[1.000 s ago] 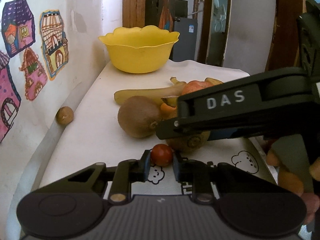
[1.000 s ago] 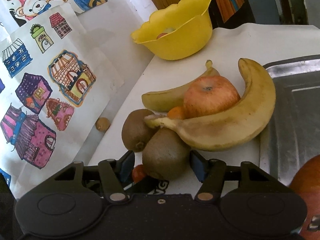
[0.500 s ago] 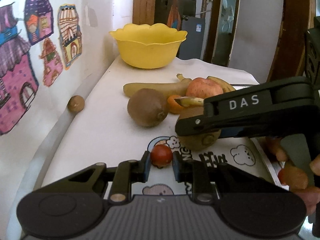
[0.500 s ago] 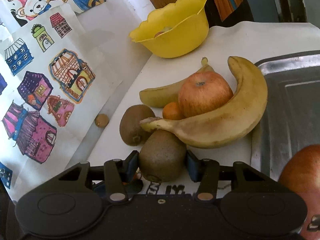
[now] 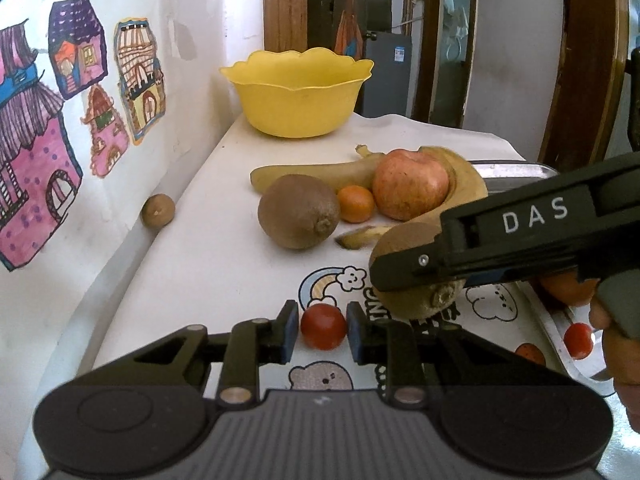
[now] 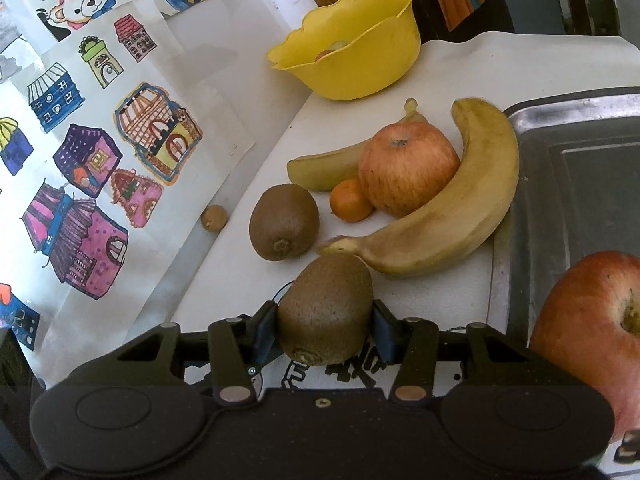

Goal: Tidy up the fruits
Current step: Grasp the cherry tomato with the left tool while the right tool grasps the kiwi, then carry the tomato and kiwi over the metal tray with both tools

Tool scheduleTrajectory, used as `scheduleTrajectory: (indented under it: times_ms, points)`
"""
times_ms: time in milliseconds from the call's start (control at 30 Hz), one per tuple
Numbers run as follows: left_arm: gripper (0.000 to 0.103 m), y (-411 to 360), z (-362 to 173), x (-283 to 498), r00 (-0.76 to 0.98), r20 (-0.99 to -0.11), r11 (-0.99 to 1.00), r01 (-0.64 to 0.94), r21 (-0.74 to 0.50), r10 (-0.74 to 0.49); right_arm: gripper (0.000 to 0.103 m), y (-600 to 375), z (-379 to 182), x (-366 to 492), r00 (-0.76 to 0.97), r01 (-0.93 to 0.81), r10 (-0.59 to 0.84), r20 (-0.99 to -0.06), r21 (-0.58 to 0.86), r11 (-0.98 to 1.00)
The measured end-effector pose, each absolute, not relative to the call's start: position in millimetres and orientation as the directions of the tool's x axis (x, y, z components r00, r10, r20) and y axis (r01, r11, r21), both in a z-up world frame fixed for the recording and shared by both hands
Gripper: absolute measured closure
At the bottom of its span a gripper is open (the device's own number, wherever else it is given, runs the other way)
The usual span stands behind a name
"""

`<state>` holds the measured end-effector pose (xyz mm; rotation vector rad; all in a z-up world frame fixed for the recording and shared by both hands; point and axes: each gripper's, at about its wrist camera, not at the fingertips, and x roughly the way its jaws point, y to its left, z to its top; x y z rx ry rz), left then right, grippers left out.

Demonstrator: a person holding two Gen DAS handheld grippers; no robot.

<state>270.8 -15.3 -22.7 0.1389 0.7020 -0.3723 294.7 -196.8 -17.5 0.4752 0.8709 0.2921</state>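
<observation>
The left gripper [image 5: 323,327] is narrowly open around a small red tomato [image 5: 323,327] on the white worktop [image 5: 208,272]; a thin gap shows on each side, so contact cannot be confirmed. The right gripper [image 6: 325,325] is closed on a brown kiwi [image 6: 326,309], both pads pressing its sides. Beyond it lie a second kiwi [image 6: 283,221], two bananas [image 6: 448,216], an apple [image 6: 408,170] and a small orange [image 6: 350,205] (a yellow bowl [image 6: 360,68] stands farther back).
</observation>
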Motion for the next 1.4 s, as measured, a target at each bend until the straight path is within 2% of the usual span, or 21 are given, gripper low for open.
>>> scheduleTrajectory:
  times_ms: [133, 800, 1100, 1400]
  points:
    - [0.078, -16, -22, 265, 0.706, -0.655, 0.928, 0.371, 0.015, -0.271, 0.052, -197, -18, 292, 0.616, -0.062, 0.433, -0.658, 0.508, 0.859]
    - [0.078, -4, -15, 225, 0.718, -0.637, 0.943, 0.33, -0.044, -0.281, 0.052, -199, -13, 255, 0.615, -0.129, 0.48, -0.625, 0.521, 0.844]
    - [0.078, -5, -10, 210, 0.72, -0.627, 0.941, 0.332, -0.065, -0.298, 0.052, -208, 0, 231, 0.637, -0.179, 0.499, -0.587, 0.517, 0.837]
    - [0.078, -35, 11, 201, 0.735, -0.582, 0.922, 0.379, -0.075, -0.349, 0.052, -239, 37, 205, 0.694, -0.211, 0.487, -0.53, 0.497, 0.842]
